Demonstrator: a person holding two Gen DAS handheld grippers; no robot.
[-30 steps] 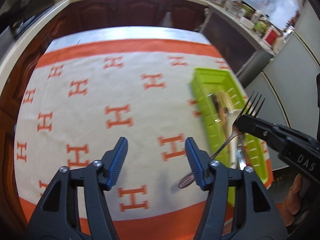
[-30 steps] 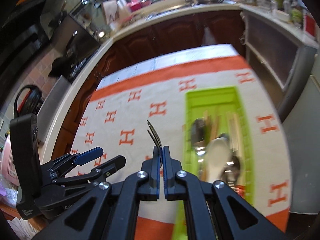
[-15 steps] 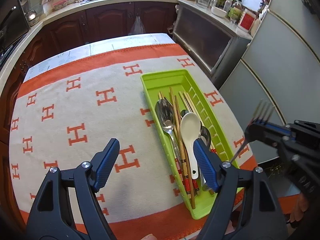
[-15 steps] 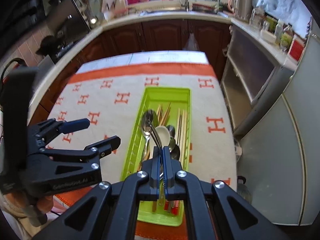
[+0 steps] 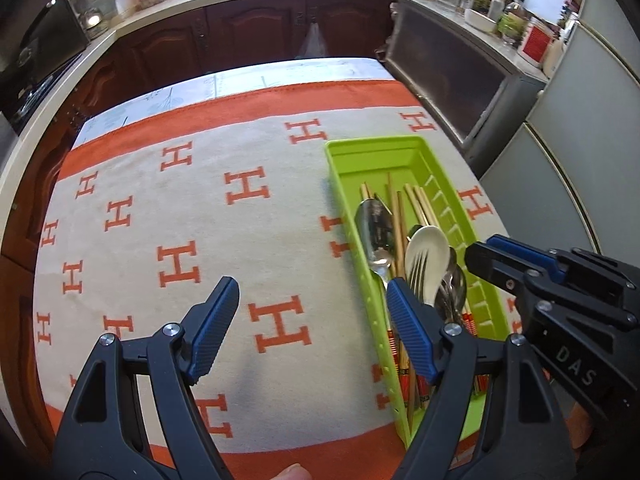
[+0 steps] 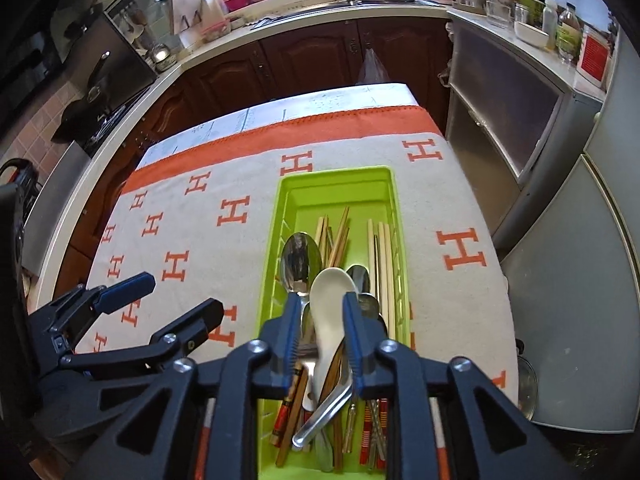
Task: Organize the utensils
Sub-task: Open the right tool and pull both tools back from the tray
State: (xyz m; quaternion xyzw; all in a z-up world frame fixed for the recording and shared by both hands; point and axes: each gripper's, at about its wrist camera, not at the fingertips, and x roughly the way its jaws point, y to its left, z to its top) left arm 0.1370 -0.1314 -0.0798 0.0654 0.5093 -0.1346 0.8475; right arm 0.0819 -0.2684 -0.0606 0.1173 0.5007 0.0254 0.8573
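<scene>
Over the green tray (image 6: 276, 216), right gripper (image 6: 320, 330) jaws are opening, fork (image 5: 418, 270) loose between; left gripper (image 5: 312, 320) jaws wide, empty.

"DAS" is printed on the right gripper (image 5: 478, 258); orange "H" letters pattern the cloth (image 5: 256, 192).

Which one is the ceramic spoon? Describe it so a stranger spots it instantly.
Find the lime-green tray on the orange-and-white cloth. Among its utensils, the ceramic spoon lies on top near the middle. It is the only white, broad, glossy piece; its neighbours are metal spoons and wooden chopsticks.
</scene>
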